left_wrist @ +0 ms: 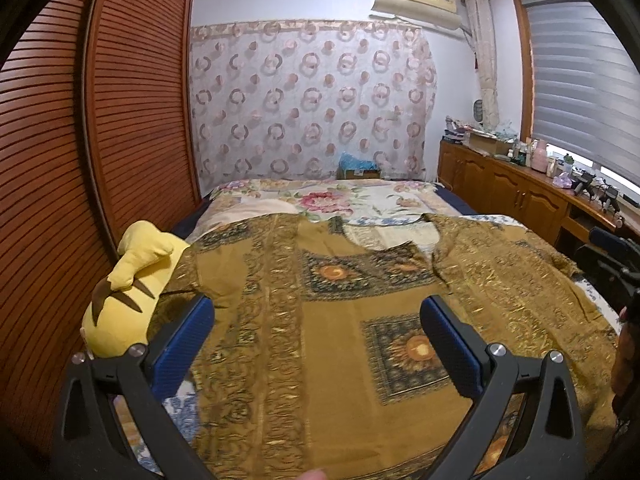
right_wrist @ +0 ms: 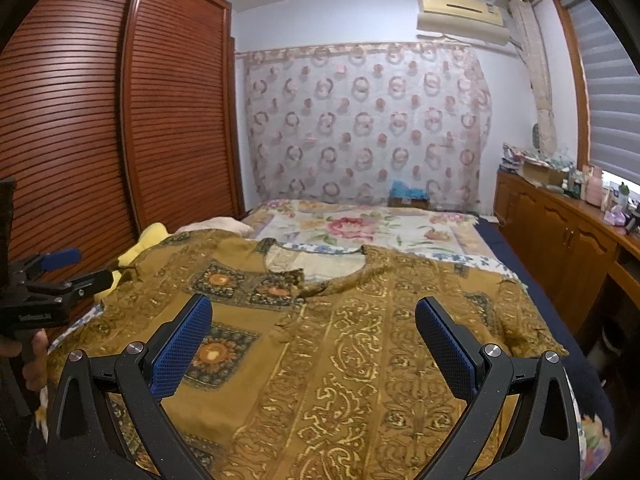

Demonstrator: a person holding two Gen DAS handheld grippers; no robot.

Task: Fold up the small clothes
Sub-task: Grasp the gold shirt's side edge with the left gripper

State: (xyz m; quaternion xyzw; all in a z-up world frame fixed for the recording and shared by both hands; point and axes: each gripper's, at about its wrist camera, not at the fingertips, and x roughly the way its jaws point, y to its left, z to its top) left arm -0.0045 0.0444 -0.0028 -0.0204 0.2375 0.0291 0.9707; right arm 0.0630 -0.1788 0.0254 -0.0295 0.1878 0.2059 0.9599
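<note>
1. Standing at the far left in both views, a louvred wooden wardrobe (left_wrist: 132, 120) runs alongside the bed (right_wrist: 360, 224).
2. A yellow plush toy (left_wrist: 120, 312) lies at the bed's left edge, just beside the garment's left sleeve and touching it.
3. The left gripper (left_wrist: 316, 320) hovers over the left half of the garment with its blue-padded fingers (left_wrist: 188, 344) spread wide and nothing between them; in the right wrist view it appears at the left edge (right_wrist: 76, 268), held by a hand (right_wrist: 32, 364).
4. The mustard patterned top (right_wrist: 340, 340) is spread flat, front up, across the near part of the bed, neckline towards the far wall and sleeves out to each side.
5. The right gripper (right_wrist: 314, 320) hangs over the top's middle, fingers likewise wide apart and empty.
6. A wooden cabinet (right_wrist: 560, 232) with clutter on it lines the right wall under the window blind (left_wrist: 580, 80).
</note>
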